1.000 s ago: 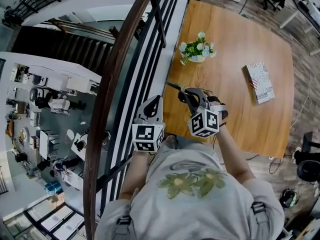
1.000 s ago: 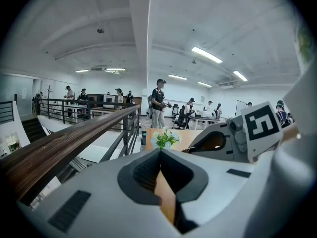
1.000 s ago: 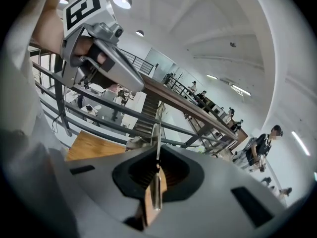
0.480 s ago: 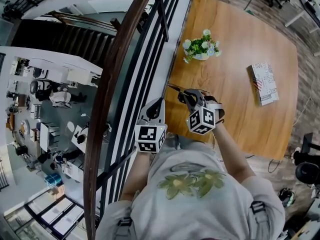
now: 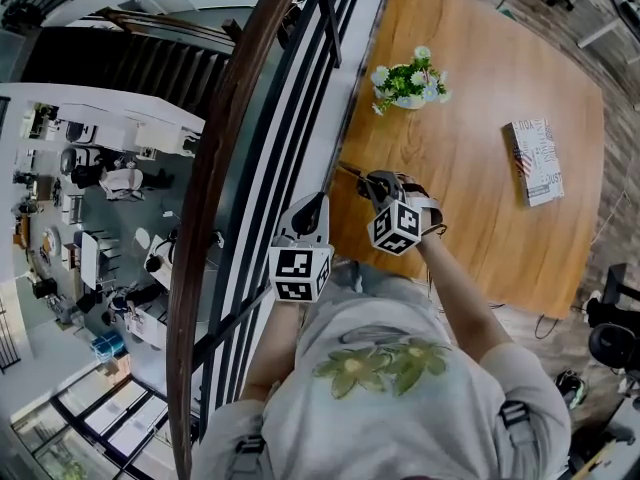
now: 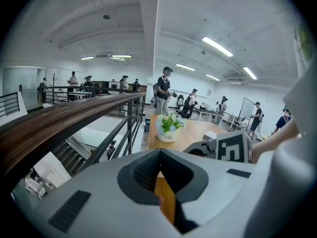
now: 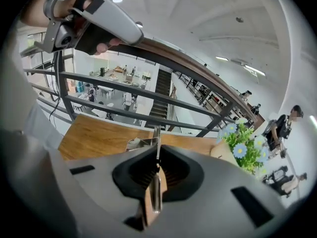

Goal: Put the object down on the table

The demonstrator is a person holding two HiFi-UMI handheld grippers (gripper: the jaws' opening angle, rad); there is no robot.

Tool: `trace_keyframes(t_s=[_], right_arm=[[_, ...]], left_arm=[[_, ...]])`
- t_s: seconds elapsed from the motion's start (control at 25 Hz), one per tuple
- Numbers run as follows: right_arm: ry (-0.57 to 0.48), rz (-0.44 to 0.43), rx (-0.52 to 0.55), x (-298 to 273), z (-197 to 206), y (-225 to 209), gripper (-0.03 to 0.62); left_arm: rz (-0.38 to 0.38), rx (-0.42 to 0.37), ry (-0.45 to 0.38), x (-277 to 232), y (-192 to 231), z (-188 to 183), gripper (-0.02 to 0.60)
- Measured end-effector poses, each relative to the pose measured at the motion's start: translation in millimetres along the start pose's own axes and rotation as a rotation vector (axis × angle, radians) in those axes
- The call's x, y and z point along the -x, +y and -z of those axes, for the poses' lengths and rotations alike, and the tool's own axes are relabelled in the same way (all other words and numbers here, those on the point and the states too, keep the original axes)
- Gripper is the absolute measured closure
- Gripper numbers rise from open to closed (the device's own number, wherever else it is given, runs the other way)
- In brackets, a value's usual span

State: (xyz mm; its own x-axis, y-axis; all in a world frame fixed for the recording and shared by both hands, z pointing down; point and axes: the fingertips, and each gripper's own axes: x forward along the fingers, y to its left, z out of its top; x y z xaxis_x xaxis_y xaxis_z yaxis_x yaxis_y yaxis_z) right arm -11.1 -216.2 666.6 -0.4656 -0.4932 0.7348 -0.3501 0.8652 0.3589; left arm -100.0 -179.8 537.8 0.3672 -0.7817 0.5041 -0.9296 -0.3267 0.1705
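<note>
My right gripper is shut on a thin metal utensil, held low over the left edge of the wooden table. In the right gripper view the utensil's flat handle runs between the jaws of the right gripper, and its metal head sticks out beyond them above the wood. My left gripper hangs by the table's near left corner, next to the railing. Its jaws are shut with nothing between them.
A small pot of flowers stands on the far left of the table, and a book lies at its right side. A dark railing with a wooden handrail runs along the table's left edge, with a drop to a lower floor beyond it.
The head view has drifted a little. My right gripper has shifted slightly to the left along the table's edge with the utensil still in it. The left gripper has stayed put.
</note>
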Motion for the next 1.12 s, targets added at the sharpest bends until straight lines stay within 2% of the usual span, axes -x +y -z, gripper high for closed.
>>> trace_keyframes(t_s=[0.48,0.64,1.12], right_arm=[[-0.008,0.023,0.030,-29.3,13.0,11.7,0.578],[0.000,-0.020,0.045,-35.0,13.1,22.9,0.530],[0.000,-0.016,0.091,-38.3,17.3,37.6,0.488]], left_arm=[[0.026,-0.006,0.014,-3.7,-5.4,5.3,0.571],[0.029,-0.007,0.013,-4.4,-6.2,4.0,0.571],[0.039,-0.014,0.018,-4.8,-10.2,5.7,0.571]])
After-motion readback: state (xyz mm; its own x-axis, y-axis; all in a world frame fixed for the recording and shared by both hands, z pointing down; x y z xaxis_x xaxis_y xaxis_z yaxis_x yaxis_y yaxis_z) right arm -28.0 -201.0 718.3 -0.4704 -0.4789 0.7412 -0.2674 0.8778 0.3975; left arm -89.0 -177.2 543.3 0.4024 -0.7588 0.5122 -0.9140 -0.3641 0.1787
